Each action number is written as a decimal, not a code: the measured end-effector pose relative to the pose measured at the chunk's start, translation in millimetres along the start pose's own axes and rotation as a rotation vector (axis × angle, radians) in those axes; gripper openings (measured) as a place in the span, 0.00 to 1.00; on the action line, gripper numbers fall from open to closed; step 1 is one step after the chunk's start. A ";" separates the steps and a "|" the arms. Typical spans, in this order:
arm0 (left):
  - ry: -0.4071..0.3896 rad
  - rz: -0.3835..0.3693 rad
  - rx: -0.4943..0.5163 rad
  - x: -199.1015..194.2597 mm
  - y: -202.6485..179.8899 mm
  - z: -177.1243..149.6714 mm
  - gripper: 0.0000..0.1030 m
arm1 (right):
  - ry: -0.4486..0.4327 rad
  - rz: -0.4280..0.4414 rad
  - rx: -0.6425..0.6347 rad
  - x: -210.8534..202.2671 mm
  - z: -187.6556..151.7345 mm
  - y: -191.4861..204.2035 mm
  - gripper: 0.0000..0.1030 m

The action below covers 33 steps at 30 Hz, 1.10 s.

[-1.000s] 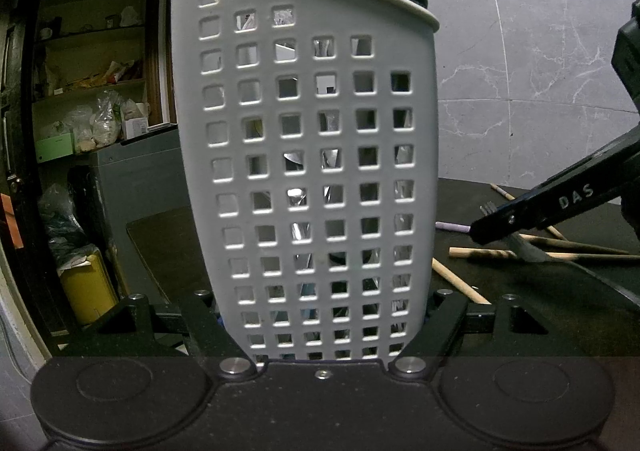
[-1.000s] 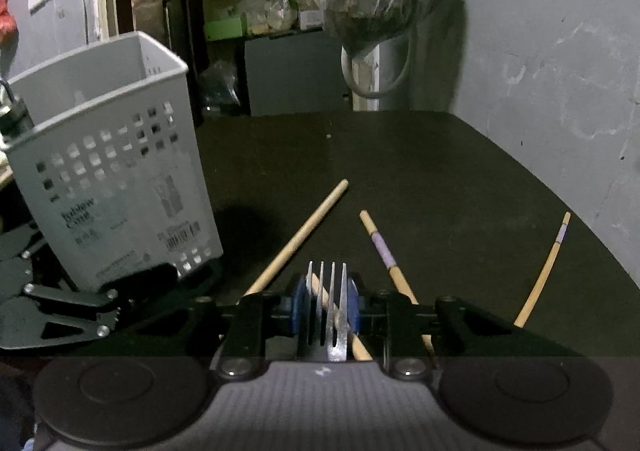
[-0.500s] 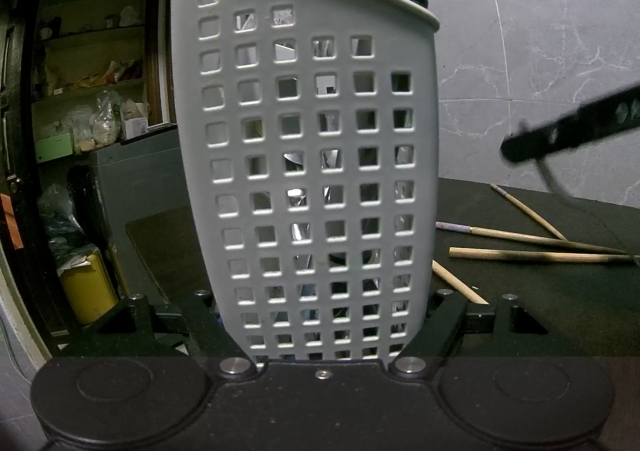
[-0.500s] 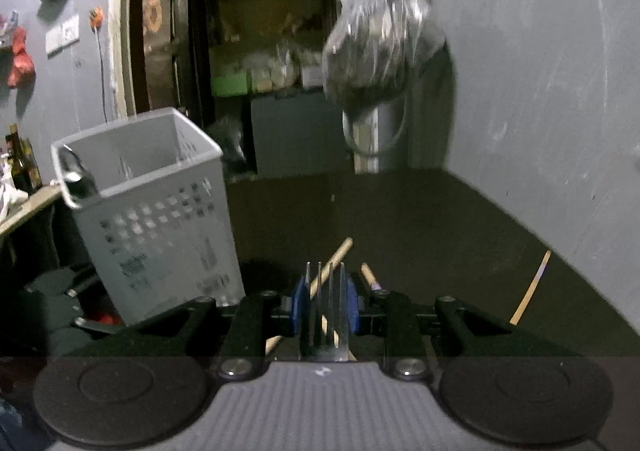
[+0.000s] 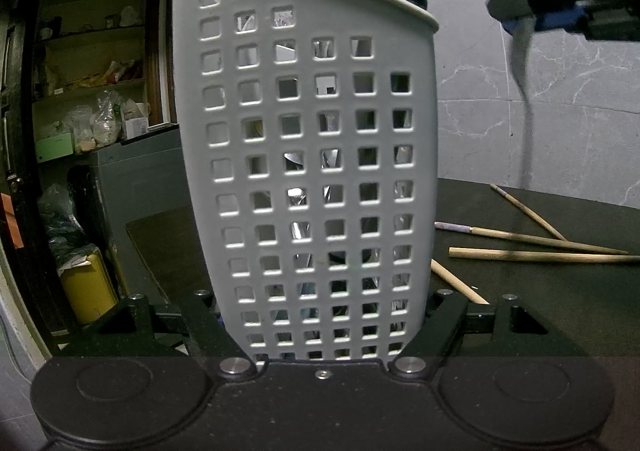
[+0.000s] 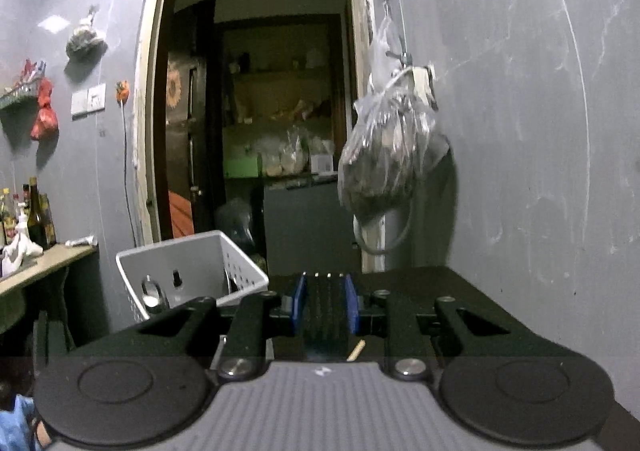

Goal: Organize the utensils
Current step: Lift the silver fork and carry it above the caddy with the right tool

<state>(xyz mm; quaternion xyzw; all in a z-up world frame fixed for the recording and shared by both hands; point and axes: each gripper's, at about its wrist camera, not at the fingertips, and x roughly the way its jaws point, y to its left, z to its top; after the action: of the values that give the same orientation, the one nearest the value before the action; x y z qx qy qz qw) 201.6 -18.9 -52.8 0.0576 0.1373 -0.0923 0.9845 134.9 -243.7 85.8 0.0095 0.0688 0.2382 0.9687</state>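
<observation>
Fork [image 6: 328,305] clamped between blue pads of right gripper [image 6: 323,301], tines forward, raised above dark table [image 5: 560,299], right of white perforated basket [image 5: 312,171]. Left gripper [image 5: 324,325] grips basket base. Wooden sticks [image 5: 536,255] lie on table, far right.

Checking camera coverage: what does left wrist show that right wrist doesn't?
Left wrist only: the basket's perforated side wall up close, four wooden sticks lying on the dark table, and the fork's handle hanging below the right tool.

Right wrist only: the basket's open top with utensils inside, the fork's tines between blue pads, a hanging plastic bag, bottles.

Both: the white basket, gripped by the left tool, the fork, the shelved back room.
</observation>
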 end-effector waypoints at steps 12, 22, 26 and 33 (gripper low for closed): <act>-0.001 0.000 0.000 -0.4 -1.2 0.1 0.75 | -0.043 -0.004 -0.013 16.5 25.0 6.8 0.24; -0.001 -0.002 0.000 -0.9 -1.0 -0.3 0.75 | -0.198 0.037 -0.083 27.1 85.8 31.8 0.24; -0.002 -0.004 0.000 -1.1 -3.8 -0.8 0.75 | -0.262 0.084 -0.083 34.5 104.7 46.0 0.24; -0.003 -0.006 -0.001 -1.5 -6.2 -1.0 0.75 | -0.265 0.158 -0.106 54.2 106.0 73.0 0.24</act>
<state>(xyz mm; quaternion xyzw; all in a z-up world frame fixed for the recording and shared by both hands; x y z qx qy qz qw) 198.7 -24.6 -53.9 0.0565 0.1362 -0.0953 0.9845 163.5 -152.3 187.5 -0.0048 -0.0734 0.3138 0.9466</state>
